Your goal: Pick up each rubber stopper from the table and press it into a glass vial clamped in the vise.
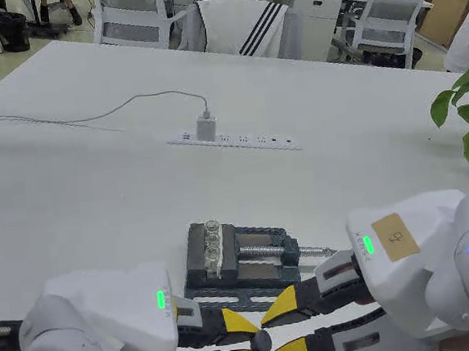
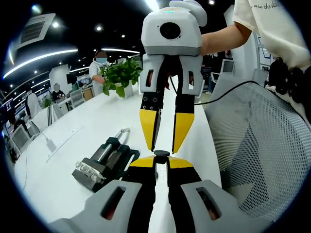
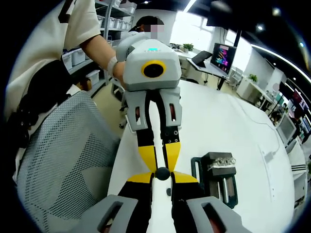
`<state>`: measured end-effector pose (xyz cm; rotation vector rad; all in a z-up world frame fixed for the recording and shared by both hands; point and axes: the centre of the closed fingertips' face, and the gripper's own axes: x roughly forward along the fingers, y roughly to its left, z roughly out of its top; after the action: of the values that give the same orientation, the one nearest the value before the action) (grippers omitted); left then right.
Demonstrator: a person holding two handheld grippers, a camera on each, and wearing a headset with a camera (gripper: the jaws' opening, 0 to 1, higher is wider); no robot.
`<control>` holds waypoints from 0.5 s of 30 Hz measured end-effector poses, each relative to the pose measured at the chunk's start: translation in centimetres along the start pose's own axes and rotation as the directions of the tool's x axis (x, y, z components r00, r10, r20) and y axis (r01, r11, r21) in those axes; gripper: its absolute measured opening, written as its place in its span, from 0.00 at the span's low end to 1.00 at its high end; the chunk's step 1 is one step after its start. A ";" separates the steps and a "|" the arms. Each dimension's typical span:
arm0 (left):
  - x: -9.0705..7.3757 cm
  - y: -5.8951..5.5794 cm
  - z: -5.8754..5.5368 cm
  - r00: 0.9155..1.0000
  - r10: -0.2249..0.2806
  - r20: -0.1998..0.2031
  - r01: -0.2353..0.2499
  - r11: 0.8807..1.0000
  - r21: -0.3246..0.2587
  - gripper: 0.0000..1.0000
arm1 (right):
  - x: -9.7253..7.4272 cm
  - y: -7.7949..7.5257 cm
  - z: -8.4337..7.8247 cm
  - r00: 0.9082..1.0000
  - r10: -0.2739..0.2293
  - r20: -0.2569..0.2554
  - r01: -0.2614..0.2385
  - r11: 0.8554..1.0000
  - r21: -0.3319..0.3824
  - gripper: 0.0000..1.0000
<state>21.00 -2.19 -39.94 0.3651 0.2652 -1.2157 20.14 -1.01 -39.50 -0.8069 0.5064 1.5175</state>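
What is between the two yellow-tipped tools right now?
A small dark rubber stopper sits where the tips of the left tool and right tool meet, seen in all three views; which grips it is unclear.

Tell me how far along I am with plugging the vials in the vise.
Done: nothing yet, it seems; the glass vials clamped in the vise look clear, no dark stopper in their mouths. In hand: one stopper sits between the tips of the left tongs and right tongs; which pair grips it is unclear. Left: carrying it to the vise and pressing it into a vial.
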 end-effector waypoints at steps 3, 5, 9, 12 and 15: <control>0.1 0.0 0.2 1.000 -0.001 0.003 0.001 1.000 0.001 0.04 | 0.0 0.0 0.0 1.000 0.003 -0.002 -0.003 1.000 -0.003 0.08; 0.1 0.0 0.3 1.000 0.000 0.005 0.000 1.000 -0.005 0.04 | -0.1 0.0 -0.1 1.000 0.000 -0.003 0.000 1.000 -0.001 0.09; 0.2 0.0 0.3 1.000 -0.003 0.006 0.003 1.000 -0.006 0.04 | -0.2 -0.1 -0.2 1.000 -0.001 -0.008 0.001 1.000 -0.006 0.08; 0.3 0.0 0.4 1.000 -0.003 0.009 0.003 1.000 -0.015 0.04 | -0.2 -0.1 -0.3 1.000 -0.003 -0.010 0.003 1.000 -0.010 0.08; 0.3 0.1 0.6 1.000 -0.003 0.018 0.003 0.999 -0.034 0.04 | -0.3 -0.2 -0.3 1.000 -0.006 -0.010 0.006 1.000 -0.009 0.08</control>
<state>21.18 -2.65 -39.53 0.3242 0.2706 -1.2156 20.38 -1.39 -39.44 -0.8226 0.5039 1.5122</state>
